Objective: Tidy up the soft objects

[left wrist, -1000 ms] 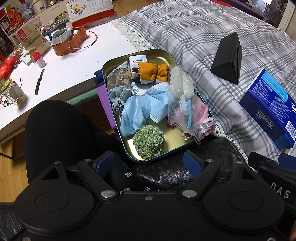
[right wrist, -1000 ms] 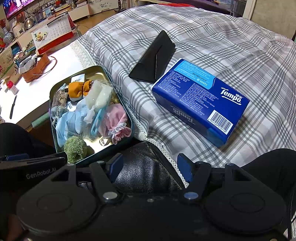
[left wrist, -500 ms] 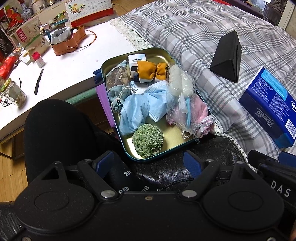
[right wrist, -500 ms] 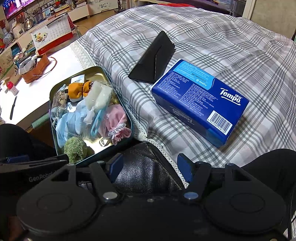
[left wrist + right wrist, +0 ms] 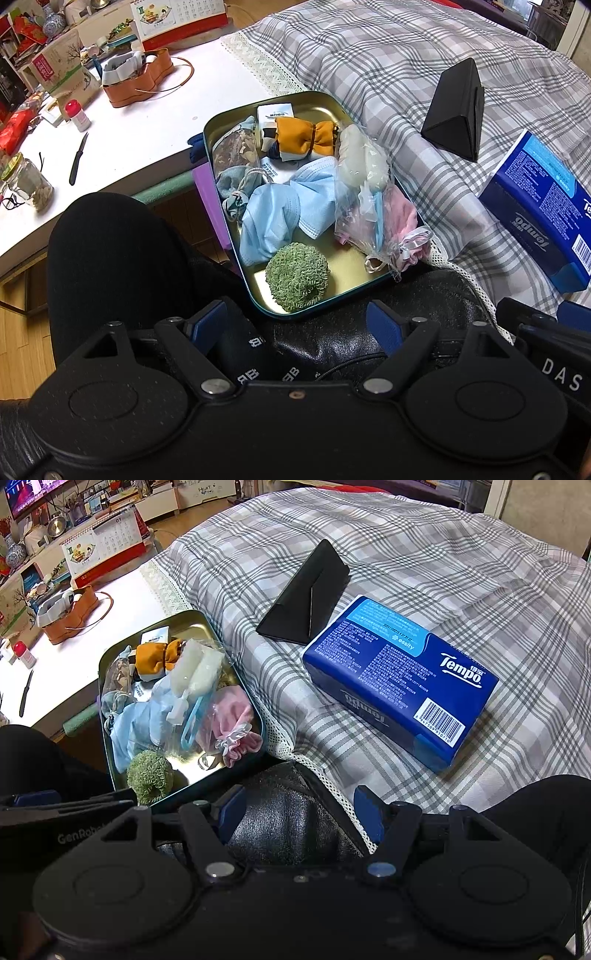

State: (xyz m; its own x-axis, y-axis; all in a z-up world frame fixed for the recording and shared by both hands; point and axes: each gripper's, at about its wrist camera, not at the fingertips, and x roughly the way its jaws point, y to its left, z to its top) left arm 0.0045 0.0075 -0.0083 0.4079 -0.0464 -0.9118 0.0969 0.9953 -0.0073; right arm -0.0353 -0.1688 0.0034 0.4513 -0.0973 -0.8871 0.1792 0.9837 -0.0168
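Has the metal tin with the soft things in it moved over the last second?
No. In the left wrist view the tin sits in the same spot against the black triangular case on the plaid cover, matching the earlier pictures.

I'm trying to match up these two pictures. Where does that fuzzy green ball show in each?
Left wrist view: the green ball sits low centre, at the near end of the metal tin.
Right wrist view: the green ball is at lower left, in the tin's near corner.
Shared landmark: the blue tissue pack, far right in the left view, centre right in the right view.
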